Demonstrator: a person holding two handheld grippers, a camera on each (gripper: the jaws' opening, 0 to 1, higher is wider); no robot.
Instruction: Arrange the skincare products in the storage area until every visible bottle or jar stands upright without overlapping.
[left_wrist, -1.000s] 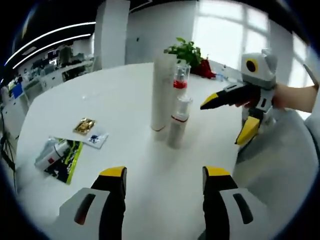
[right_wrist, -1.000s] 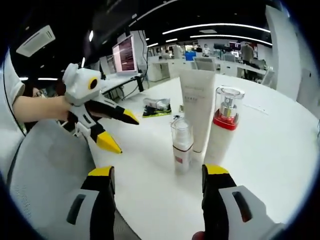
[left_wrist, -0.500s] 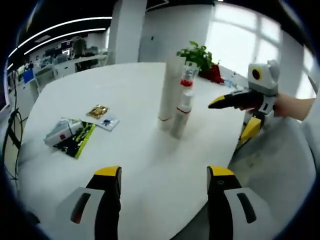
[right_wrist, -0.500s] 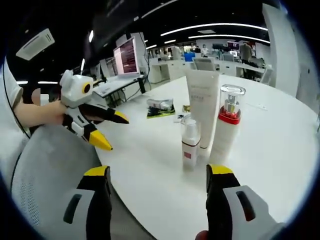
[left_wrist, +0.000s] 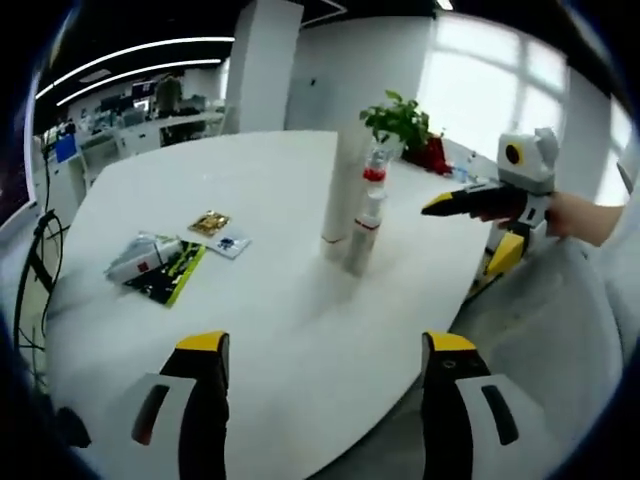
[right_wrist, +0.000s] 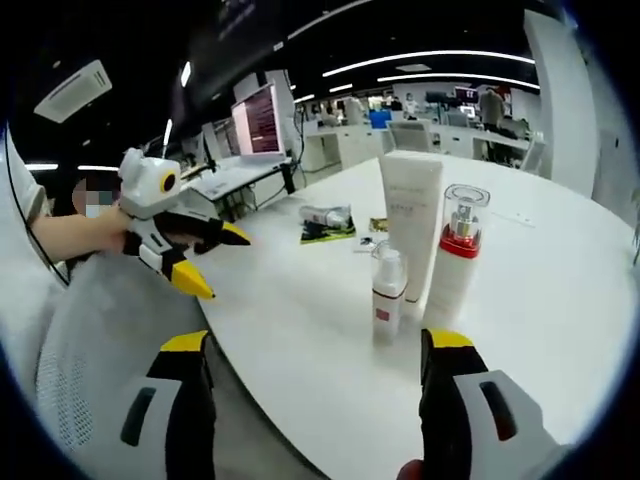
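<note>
Presently, in the left gripper view, the left hand-held gripper (left_wrist: 325, 350) is hanging released and empty above the near edge of the white worktop (left_wrist: 250, 190). Three skincare products are standing upright in a tight cluster: a tall white tube (left_wrist: 340, 190), a red-collared pump bottle (left_wrist: 373, 170) and a small pump bottle (left_wrist: 362, 235). Flat packets (left_wrist: 160, 268) are lying well apart. In the right gripper view, the right hand-held gripper (right_wrist: 315, 365) is likewise hovering open, clear of tube (right_wrist: 410, 230), pump bottle (right_wrist: 455, 262) and small bottle (right_wrist: 387, 297), suggesting the arrangement is judged complete.
</note>
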